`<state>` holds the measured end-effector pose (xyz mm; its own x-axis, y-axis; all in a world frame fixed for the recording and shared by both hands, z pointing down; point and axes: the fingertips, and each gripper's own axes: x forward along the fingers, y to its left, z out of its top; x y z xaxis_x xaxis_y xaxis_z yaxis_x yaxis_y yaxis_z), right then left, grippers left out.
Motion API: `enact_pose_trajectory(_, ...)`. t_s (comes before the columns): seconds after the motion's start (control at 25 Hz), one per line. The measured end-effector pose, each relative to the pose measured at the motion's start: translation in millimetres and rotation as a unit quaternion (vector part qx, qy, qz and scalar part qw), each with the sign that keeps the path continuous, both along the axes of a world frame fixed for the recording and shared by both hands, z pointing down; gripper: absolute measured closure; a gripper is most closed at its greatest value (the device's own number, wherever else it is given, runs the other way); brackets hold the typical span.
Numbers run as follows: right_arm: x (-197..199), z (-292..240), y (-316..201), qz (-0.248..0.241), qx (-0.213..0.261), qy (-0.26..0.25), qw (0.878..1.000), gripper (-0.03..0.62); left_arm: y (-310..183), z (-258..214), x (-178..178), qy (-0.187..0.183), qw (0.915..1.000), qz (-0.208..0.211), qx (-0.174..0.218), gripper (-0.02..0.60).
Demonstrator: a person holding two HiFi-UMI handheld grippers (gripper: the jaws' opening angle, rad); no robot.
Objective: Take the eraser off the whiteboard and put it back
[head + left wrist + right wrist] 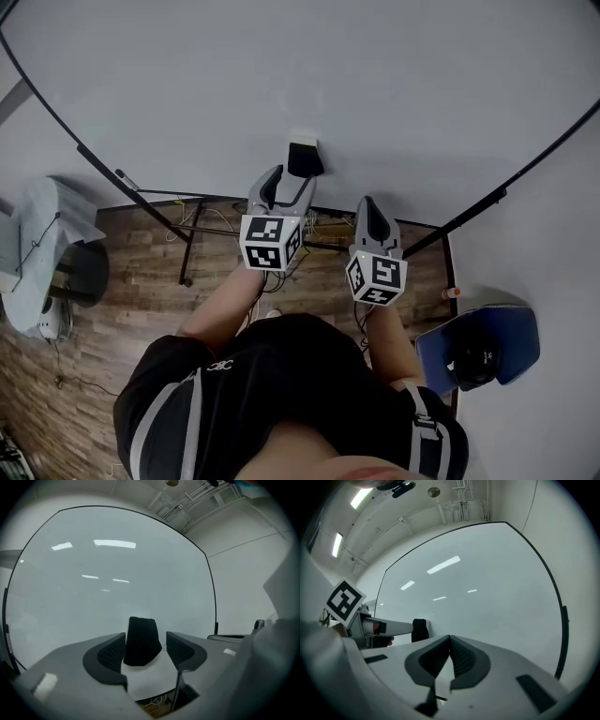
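Head view: eraser (305, 157) beyond left tool (289, 180)

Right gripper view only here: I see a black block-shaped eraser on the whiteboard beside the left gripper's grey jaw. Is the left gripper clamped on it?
Observer: No. The left gripper view shows the left gripper with jaws apart, the black block-shaped eraser between their tips and a clear gap beside the right-hand jaw.
Operator: Where on the board is it?
Observer: The head view puts it low on the glossy white whiteboard, near the bottom edge.
Operator: And my right gripper?
Observer: In the head view the right gripper sits right of the left one, its tips further back from the board.
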<state>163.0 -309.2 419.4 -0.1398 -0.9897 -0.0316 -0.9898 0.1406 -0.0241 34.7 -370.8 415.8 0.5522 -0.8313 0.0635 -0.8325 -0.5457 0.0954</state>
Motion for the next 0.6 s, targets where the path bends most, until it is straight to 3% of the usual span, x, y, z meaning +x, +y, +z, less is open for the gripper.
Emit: enact_pose_trajectory(0.6, 29.1, 13.9, 11.3, 0.043, -0.021, -0.005, 0.999, 0.589, -37.2, 14.5, 17.1, -0.042, 0.9987, -0.029, -0.004, 0.311)
